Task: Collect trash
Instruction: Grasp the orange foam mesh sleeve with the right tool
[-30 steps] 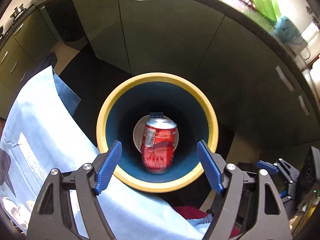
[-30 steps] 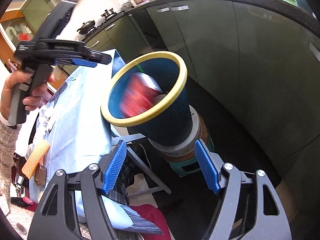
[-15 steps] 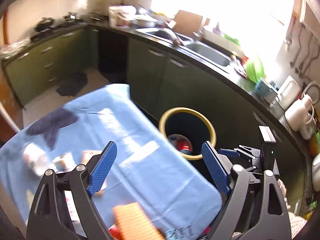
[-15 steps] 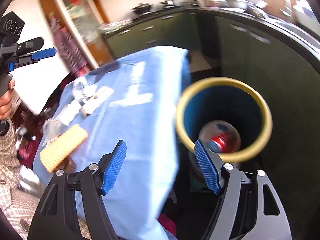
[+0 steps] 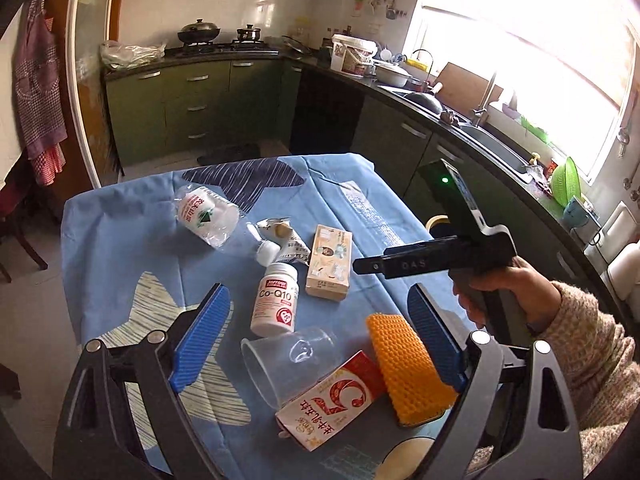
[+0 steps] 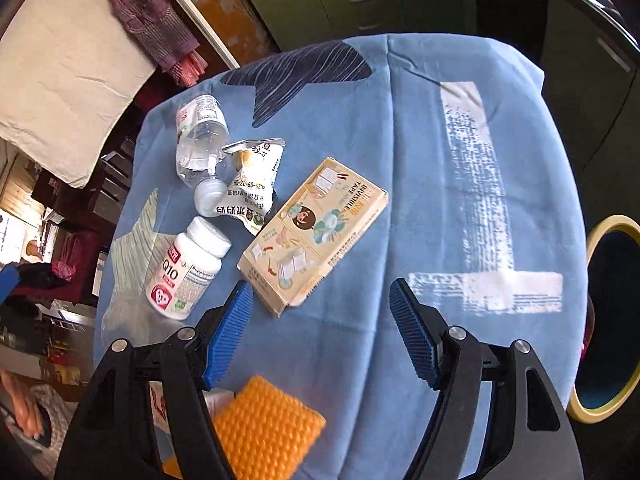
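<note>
Left wrist: both grippers over littered tabletop [image 5: 120, 240], fingers apart, empty, lining up next pick; left gripper [image 5: 316, 340] above clear cup [image 5: 288, 360], right gripper [image 6: 322, 328] near tape box [image 6: 316, 232]; bin [image 6: 612, 320] waits off edge.

A blue tablecloth [image 5: 120, 240] with dark and pale printed patches fills the middle of both views. Along the top of the left wrist view run green cabinets [image 5: 192, 108] under a dark counter, with a wok [image 5: 199, 33] on the stove at upper centre and a sink [image 5: 494, 148] below the bright window [image 5: 520, 40] at upper right. A checked cloth [image 5: 38, 80] hangs at the left edge.
</note>
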A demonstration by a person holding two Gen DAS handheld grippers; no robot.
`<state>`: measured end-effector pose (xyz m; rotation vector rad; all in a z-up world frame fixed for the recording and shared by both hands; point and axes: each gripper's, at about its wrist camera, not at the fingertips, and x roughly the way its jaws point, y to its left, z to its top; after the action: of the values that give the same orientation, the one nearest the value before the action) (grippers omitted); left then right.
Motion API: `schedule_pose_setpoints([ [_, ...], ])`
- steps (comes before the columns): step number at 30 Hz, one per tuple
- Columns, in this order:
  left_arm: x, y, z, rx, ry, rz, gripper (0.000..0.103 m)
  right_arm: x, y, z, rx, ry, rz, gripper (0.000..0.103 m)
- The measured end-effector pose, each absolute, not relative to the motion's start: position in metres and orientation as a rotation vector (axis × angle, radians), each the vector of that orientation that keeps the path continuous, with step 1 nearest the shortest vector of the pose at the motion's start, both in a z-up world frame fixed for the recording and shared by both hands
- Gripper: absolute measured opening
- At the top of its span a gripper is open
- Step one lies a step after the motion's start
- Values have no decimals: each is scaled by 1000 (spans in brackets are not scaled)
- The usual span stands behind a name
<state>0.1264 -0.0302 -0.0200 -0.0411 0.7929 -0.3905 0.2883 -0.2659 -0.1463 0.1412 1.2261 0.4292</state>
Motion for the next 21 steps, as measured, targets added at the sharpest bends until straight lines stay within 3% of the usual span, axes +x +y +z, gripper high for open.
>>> schedule_pose_setpoints([
  [6, 119, -8, -33, -48, 803, -375, 86, 272, -244, -152, 99, 1310, 478, 70],
  [16, 110, -4, -43, -40, 790, -404, 86, 218, -272, -168, 324, 1604, 503, 70],
  [19, 108, -8, -43, -30, 792, -414, 86, 213, -266, -169, 346, 1600, 541, 56],
  [20, 107, -9, -44, -24, 793, -415, 86, 212, -264, -169, 343, 1599, 548, 45],
  [21, 106, -10, -43, -19, 793, -415, 86, 212, -264, -169, 330, 1591, 550, 27],
])
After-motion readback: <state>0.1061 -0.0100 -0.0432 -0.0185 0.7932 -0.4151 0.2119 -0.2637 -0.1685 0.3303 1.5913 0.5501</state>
